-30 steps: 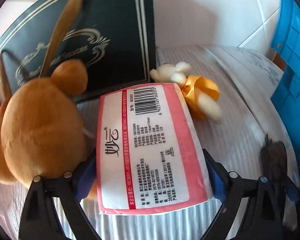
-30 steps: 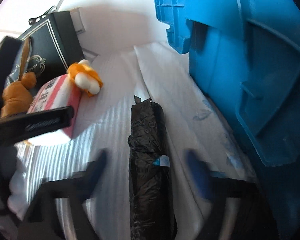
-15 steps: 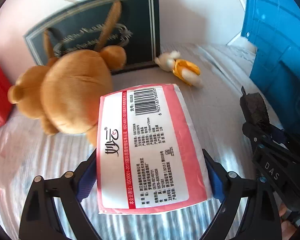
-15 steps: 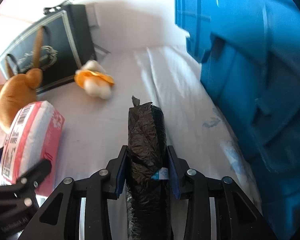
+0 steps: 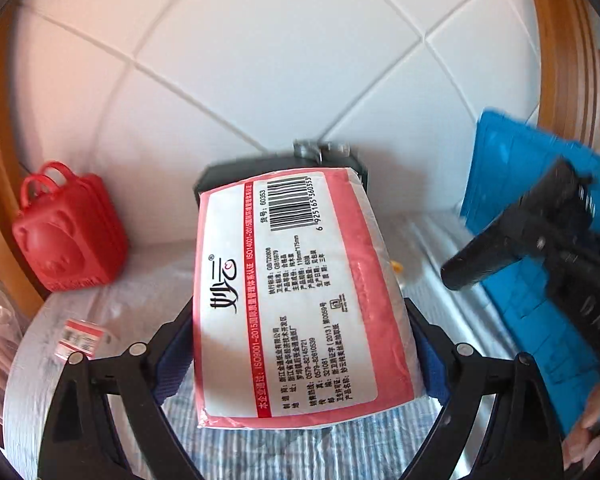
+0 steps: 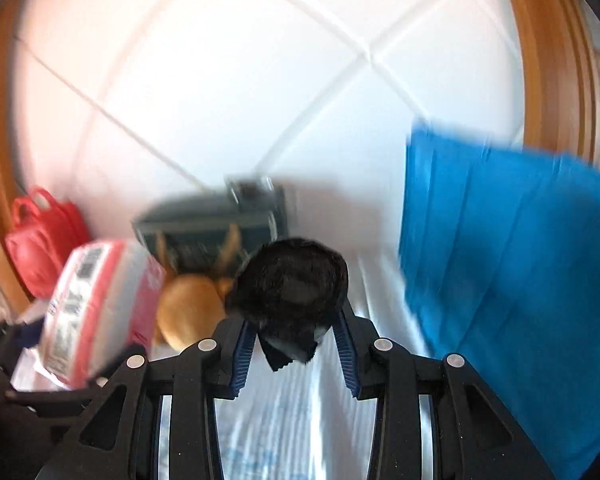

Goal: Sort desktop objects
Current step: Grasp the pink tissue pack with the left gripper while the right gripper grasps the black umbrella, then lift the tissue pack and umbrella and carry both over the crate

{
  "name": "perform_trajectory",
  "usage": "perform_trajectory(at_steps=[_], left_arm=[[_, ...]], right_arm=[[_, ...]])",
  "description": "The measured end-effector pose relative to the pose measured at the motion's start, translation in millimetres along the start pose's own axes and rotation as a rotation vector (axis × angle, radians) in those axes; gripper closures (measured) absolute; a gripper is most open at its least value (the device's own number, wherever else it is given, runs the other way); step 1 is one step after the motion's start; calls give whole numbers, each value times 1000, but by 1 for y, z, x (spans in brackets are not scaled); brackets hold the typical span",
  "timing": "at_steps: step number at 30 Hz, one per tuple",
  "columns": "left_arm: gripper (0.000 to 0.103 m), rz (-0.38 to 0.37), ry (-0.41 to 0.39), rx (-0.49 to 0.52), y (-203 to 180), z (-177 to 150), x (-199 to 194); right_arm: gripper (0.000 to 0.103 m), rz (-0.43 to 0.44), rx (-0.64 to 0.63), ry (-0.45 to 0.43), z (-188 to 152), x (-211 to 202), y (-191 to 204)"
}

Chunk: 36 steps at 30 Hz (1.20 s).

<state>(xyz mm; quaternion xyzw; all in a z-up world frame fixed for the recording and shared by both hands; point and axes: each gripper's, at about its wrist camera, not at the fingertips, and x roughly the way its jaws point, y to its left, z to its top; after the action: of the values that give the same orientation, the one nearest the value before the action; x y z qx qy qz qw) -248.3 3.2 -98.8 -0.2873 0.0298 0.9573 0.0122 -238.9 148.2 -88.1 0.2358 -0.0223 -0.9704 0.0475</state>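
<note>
One tissue pack point(image 5: 300, 300) pinched by left tool point(image 5: 304, 344); one black roll point(image 6: 290, 280) pinched by right tool point(image 6: 294, 354).

pink tissue pack point(image 5: 300, 300) label with barcode 6 925165 360353, "ISO9001-2015", "60353", phone number 0579-82145721

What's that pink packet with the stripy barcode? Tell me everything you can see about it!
The tissue pack is a soft, pillow-shaped packet in shiny pink plastic wrap with a big white label. The label carries a black barcode, a red stripe and rows of small Chinese print. The left gripper holds it by its two long sides, its blue-padded jaws pressing in. The pack is lifted above the white striped table cover, barcode end pointing away, towards the tiled wall.
</note>
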Motion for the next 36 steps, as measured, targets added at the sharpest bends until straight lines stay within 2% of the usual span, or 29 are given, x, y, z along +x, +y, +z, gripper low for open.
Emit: perform_trajectory(at_steps=[4, 7, 9, 15, 18, 19, 23, 27, 29, 32, 34, 36], left_arm=[[10, -25, -80, -7, -1, 17, -54], [10, -59, -135, -7, -12, 29, -91], [10, -91, -169, -1, -26, 36, -115], [10, -162, -211, 29, -77, 63, -154], [10, -203, -219, 37, -115, 82, -166], [10, -214, -219, 40, -125, 88, -167], [10, -276, -190, 57, -191, 116, -163], [10, -312, -116, 96, -262, 137, -134], [10, -301, -77, 128, -290, 141, -116], [10, -272, -31, 175, -322, 139, -91], [10, -273, -5, 199, -327, 138, -76], [9, -284, 55, 219, -337, 141, -61]], right_arm=[[67, 5, -23, -120, 40, -80, 5], [67, -10, -27, -164, 66, -129, -3], [67, -22, -23, -183, 80, -148, -10], [67, -86, -5, -208, 127, -200, -60], [67, -123, -9, -212, 150, -224, -105], [67, -133, -13, -210, 157, -223, -110], [67, -177, -17, -197, 168, -234, -181], [67, -190, -20, -166, 171, -207, -235], [67, -190, -16, -134, 166, -190, -266], [67, -185, 15, -97, 150, -159, -300], [67, -192, 23, -94, 138, -145, -313], [67, -197, 31, -81, 130, -130, -330]])
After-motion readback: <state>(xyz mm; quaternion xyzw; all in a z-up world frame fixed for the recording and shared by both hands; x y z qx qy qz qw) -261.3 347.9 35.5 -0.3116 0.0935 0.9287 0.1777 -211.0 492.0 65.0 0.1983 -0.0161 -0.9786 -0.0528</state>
